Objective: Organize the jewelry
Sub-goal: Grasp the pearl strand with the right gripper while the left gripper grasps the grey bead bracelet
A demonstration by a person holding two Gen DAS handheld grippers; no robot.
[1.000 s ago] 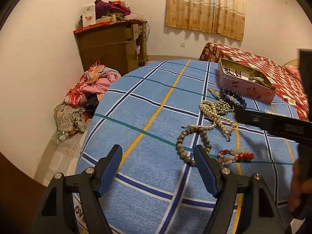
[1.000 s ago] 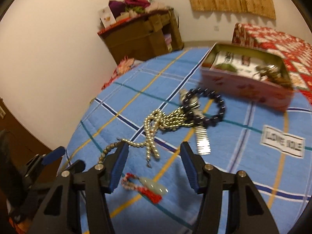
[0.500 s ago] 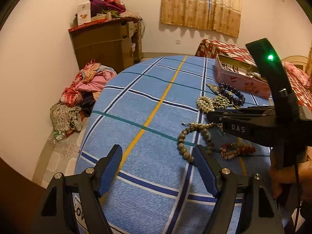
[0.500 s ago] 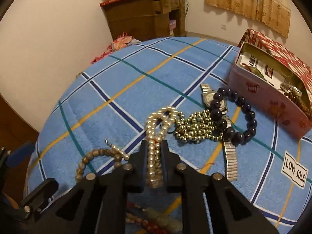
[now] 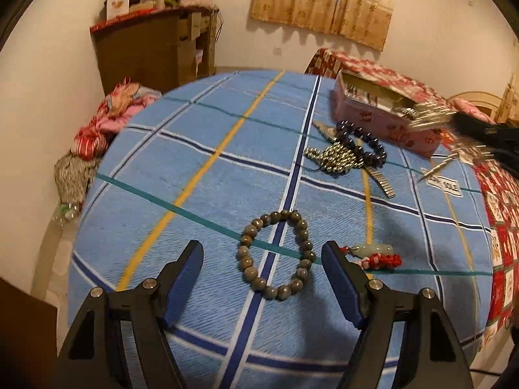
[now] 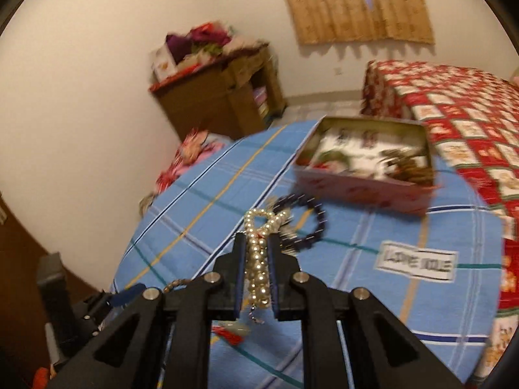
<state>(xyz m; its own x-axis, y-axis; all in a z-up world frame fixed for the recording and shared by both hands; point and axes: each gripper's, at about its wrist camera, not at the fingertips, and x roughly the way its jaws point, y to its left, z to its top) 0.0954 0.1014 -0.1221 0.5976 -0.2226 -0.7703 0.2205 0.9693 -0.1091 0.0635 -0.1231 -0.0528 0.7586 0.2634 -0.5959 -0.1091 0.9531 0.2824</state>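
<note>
My right gripper is shut on a white pearl necklace and holds it above the blue plaid cloth, short of the open pink tin box. In the left wrist view the gripper and its necklace blur at the right, beside the tin. My left gripper is open and empty, with a brown bead bracelet on the cloth between its fingers. A red-and-jade bracelet, a dark bead bracelet, small metal beads and a watch lie on the cloth.
The tin holds some jewelry. The blue cloth covers a round table. A red patterned bed stands behind it to the right. A brown cabinet and a heap of clothes are on the floor at left.
My right gripper shut on the pearl necklace, lifted it off the cloth and carried it toward the tin. My left gripper moved forward so the brown bracelet now lies between its fingers.
</note>
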